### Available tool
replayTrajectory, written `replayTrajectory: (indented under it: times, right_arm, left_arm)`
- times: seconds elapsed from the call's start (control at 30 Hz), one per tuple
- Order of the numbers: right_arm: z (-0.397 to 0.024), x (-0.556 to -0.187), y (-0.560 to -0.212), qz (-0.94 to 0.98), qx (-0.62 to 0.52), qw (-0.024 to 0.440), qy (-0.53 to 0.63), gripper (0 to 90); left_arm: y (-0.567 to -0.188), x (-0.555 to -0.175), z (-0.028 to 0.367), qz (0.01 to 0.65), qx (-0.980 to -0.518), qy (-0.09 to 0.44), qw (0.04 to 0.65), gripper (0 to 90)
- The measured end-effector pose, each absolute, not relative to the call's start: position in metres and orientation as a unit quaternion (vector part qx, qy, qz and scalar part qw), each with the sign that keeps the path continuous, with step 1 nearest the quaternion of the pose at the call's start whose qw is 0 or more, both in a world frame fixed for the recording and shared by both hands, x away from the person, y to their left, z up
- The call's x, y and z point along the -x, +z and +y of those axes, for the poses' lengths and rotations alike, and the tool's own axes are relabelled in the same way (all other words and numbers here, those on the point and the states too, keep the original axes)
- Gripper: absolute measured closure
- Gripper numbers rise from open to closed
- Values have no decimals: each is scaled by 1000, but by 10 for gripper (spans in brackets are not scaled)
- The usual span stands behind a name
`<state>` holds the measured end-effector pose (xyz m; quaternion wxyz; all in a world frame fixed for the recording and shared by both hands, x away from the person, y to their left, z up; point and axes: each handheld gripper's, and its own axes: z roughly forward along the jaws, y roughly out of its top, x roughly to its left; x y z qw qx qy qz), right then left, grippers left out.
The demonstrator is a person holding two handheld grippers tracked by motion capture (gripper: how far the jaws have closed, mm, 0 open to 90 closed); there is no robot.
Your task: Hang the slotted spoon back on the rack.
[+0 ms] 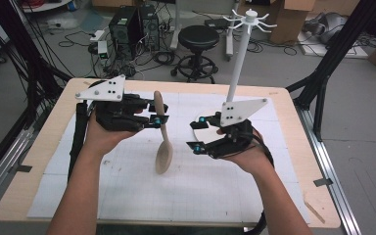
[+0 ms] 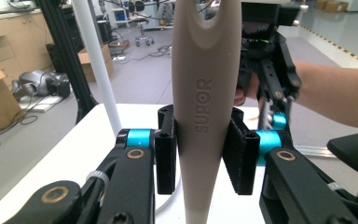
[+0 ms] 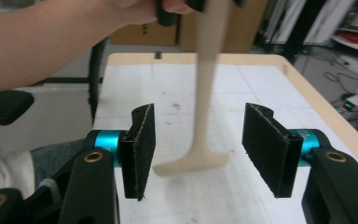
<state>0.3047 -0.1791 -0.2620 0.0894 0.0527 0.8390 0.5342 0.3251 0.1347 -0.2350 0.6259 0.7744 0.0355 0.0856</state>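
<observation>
Currently the spoon [image 1: 164,142] is clamped upright by the left gripper [image 1: 152,120]; the right gripper [image 1: 199,133], beside the spoon, is released. Next, hanging on the rack [image 1: 238,63] is required.

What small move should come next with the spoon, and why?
Probably carry the spoon toward the white rack. The left claw grips its handle, bowl hanging down, the right claw stands open and off it, and the handle's top has a slot that may fit a hook.
</observation>
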Motion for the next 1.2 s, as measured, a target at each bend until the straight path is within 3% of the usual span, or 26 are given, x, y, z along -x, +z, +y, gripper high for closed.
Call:
replayTrajectory:
  times: [0.6,1.2]
  right_arm:
    - [-243,-292,-308,786,-152,127,585,297]
    - [-254,-293,-324,778,-191,140,581,191]
  left_arm:
    - [-232,-325,154,49,-769,89,631,684]
    - [-234,-327,163,62,-766,94,633,684]
